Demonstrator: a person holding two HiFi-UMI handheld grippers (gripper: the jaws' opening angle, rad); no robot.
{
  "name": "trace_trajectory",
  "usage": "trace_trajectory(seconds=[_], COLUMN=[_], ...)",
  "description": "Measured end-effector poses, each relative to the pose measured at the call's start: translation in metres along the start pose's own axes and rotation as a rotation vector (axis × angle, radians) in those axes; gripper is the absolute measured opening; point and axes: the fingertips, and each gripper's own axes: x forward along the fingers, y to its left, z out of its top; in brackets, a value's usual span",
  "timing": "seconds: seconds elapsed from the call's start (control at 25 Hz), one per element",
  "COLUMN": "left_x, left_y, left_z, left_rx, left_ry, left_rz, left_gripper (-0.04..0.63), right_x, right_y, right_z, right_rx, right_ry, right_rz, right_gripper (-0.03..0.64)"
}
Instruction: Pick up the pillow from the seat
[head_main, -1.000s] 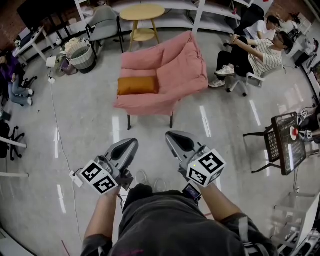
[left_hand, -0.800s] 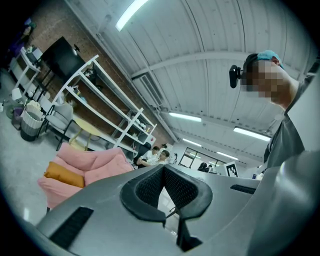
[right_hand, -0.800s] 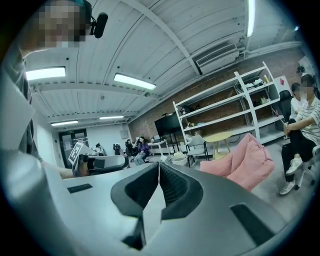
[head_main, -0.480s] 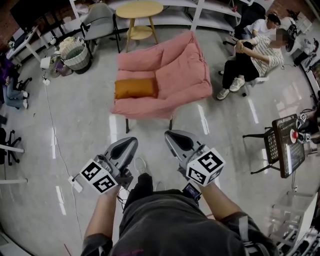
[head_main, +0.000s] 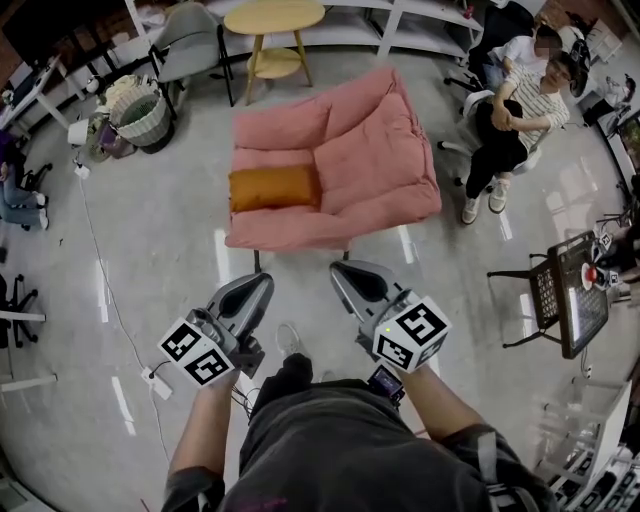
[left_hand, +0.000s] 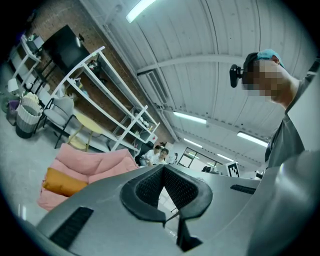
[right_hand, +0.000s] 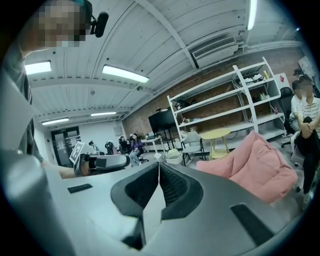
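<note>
Closer to pink armchair (head_main: 370, 160) than a second ago; orange pillow (head_main: 273, 188) untouched on seat; left gripper (head_main: 262, 284) and right gripper (head_main: 346, 273) jaws pressed together, empty; still approaching, need opening.

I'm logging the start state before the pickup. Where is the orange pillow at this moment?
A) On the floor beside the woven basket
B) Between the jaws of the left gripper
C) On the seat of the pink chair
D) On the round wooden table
C: the orange pillow lies on the seat of the pink chair, while the left gripper and right gripper are shut, empty and short of the chair.
</note>
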Motion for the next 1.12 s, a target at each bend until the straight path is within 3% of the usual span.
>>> trace_trajectory(seconds=[0.52, 1.12], left_x=[0.009, 0.033], left_y=[0.117, 0.184], left_z=[0.054, 0.081], left_rx=[-0.027, -0.044], left_ry=[0.040, 0.049], left_rz=[-0.018, -0.008], left_gripper=[0.009, 0.009], right_x=[0.115, 0.183], right_y=[-0.030, -0.068], right_z=[0.015, 0.029], right_rx=[0.003, 0.002], right_ry=[0.045, 0.065], right_rz=[-0.055, -0.051], right_gripper=[0.017, 0.015])
